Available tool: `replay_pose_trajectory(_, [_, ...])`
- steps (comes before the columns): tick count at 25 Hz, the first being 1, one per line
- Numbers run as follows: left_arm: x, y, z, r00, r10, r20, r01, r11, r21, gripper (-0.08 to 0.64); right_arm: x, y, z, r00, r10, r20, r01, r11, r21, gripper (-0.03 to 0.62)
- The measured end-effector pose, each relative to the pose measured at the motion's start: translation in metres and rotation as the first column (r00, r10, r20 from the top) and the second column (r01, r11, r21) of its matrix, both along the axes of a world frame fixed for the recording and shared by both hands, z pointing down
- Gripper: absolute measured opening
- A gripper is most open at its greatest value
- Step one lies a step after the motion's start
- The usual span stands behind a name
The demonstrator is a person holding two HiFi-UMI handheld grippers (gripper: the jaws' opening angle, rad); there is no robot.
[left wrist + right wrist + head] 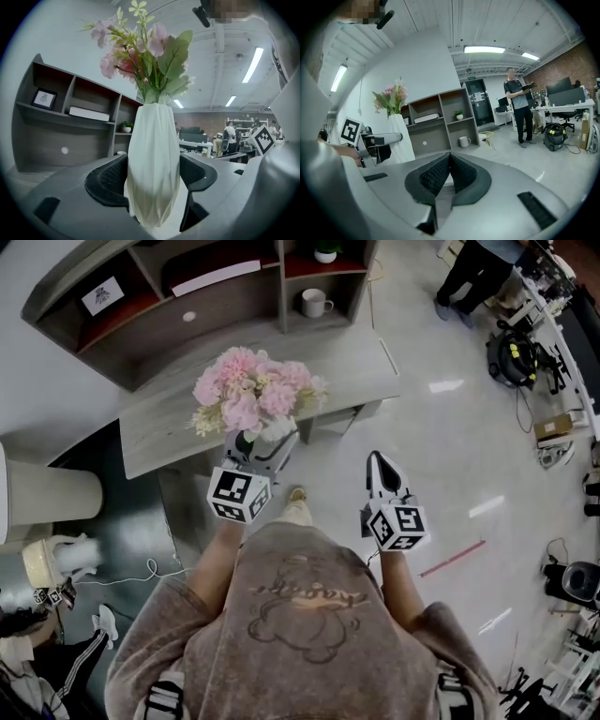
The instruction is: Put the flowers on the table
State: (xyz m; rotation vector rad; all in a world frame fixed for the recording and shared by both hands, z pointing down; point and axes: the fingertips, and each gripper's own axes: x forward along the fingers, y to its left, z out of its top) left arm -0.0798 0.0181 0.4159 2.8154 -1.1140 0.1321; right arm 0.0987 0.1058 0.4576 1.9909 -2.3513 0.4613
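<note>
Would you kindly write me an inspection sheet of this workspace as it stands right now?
Surface: grey table, in front of a shelf unit.
Job's things: pink flowers in a white vase, upright, held near the table's front edge.
Clutter: mug, framed picture and small plant in the shelf unit.
Grippers: left gripper jaws shut on the vase; right gripper jaws together, empty.
Cables: white cable on the floor at left.
Surroundings: person standing beyond the table; vacuum cleaner nearby.
</note>
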Motion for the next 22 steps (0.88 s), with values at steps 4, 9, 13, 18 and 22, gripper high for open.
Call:
replay_pose_trajectory(4, [0.009,-0.055,-0.003,1.0,0.018,-0.006,-0.018,1.0,0.004,0.35,0.007,-0.054,-0.004,1.0,0.012,-0.011,-0.012,1.0,0.002,-0.015])
replay_pose_trajectory(9, [0.016,-0.107,-0.005,0.999,0.048,-0.007,-0.048,0.999,0.022,0.35,0.013,-0.102,-0.008,0.999,0.04,-0.02,-0.04,0.999,0.012,-0.015])
replay_pose_trajectory(13, [0.019,-0.137,-0.001,0.997,0.072,-0.007,-0.072,0.997,0.022,0.35,0.014,-0.128,-0.006,0.998,0.065,-0.021,-0.065,0.998,0.003,-0.015])
replay_pose_trajectory(18, [0.027,-0.166,0.001,0.996,0.091,0.001,-0.091,0.996,0.023,0.35,0.016,-0.151,-0.009,0.996,0.083,-0.024,-0.083,0.997,-0.005,-0.015])
replay_pose_trajectory(22, [0.046,-0.189,0.004,0.996,0.094,-0.004,-0.094,0.995,0.022,0.35,0.033,-0.172,-0.008,0.996,0.081,-0.026,-0.081,0.997,-0.009,-0.015])
